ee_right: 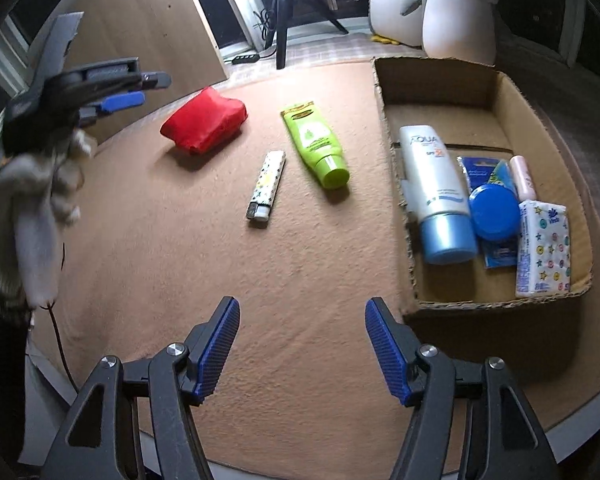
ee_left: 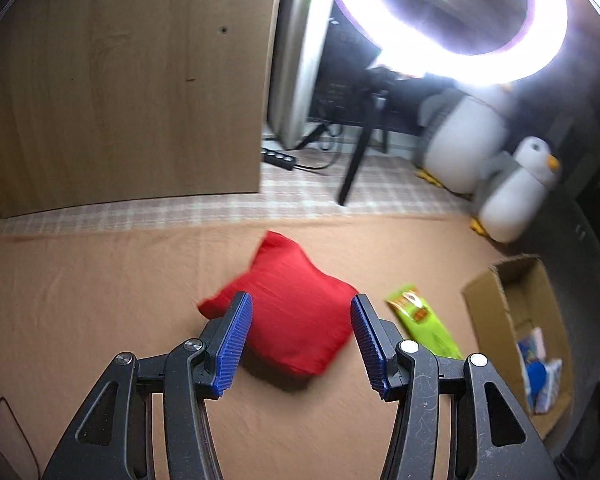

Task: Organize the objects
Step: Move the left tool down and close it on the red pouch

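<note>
A red pouch (ee_left: pixel 296 312) lies on the tan mat, straight ahead of my open left gripper (ee_left: pixel 301 312), whose blue pads frame it without touching. The pouch also shows in the right wrist view (ee_right: pixel 204 124). A green tube (ee_right: pixel 316 144) and a patterned lighter (ee_right: pixel 266 184) lie on the mat beside it; the tube shows in the left view (ee_left: pixel 422 320). The cardboard box (ee_right: pixel 400 216) holds a white-and-blue Aqua tube (ee_right: pixel 436 192), a blue round tin (ee_right: pixel 494 212), a tissue pack (ee_right: pixel 542 248) and a pink stick (ee_right: pixel 522 176). My right gripper (ee_right: pixel 302 316) is open and empty above bare mat. The left gripper (ee_right: pixel 140 88) appears far left.
A wooden board (ee_left: pixel 120 80) stands at the back left. A bright ring light (ee_left: pixel 468 12) on a tripod (ee_right: pixel 280 24), a power strip (ee_left: pixel 278 158) and two plush penguins (ee_right: pixel 456 16) stand behind the mat. The box shows at the right in the left view (ee_left: pixel 496 316).
</note>
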Demonstrator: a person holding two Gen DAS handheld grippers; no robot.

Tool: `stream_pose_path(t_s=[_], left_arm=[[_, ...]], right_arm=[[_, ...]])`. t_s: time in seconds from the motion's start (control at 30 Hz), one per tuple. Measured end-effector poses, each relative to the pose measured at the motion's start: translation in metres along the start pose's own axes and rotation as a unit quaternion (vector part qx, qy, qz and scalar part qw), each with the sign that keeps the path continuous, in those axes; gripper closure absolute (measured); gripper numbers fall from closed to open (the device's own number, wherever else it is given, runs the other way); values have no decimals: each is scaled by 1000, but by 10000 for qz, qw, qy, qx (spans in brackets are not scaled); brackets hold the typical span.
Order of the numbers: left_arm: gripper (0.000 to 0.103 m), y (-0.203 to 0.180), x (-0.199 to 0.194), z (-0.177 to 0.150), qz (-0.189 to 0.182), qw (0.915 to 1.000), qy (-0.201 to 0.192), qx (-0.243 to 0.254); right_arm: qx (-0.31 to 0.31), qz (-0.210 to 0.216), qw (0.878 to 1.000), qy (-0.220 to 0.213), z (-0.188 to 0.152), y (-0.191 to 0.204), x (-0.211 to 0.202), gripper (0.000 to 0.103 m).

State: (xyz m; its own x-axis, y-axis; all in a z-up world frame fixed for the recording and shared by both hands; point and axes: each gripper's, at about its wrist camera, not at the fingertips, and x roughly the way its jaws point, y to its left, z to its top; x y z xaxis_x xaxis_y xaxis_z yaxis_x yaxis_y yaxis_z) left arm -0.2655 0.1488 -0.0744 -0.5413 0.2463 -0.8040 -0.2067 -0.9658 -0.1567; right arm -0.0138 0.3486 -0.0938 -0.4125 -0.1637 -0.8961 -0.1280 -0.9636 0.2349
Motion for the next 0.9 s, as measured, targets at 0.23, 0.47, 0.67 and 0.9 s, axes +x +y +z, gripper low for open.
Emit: stream_pose_path(t_s=[0.23,0.47,0.67,0.9], left_arm=[[48,12,41,20,108,9994,85,-303],[47,4,88,27,214,9983,333,-427],[45,2,116,17,382,9975,501,-324],[45,1,114,1,213,9980,585,-127]], right_arm=[[27,-145,9999,67,-7,-6,-2,41],[168,-269,9994,139,-13,-22,-2,41],[344,-327,9988,144,-16,-38,-4,41],[397,-285,9987,115,-10,-39,-3,41]])
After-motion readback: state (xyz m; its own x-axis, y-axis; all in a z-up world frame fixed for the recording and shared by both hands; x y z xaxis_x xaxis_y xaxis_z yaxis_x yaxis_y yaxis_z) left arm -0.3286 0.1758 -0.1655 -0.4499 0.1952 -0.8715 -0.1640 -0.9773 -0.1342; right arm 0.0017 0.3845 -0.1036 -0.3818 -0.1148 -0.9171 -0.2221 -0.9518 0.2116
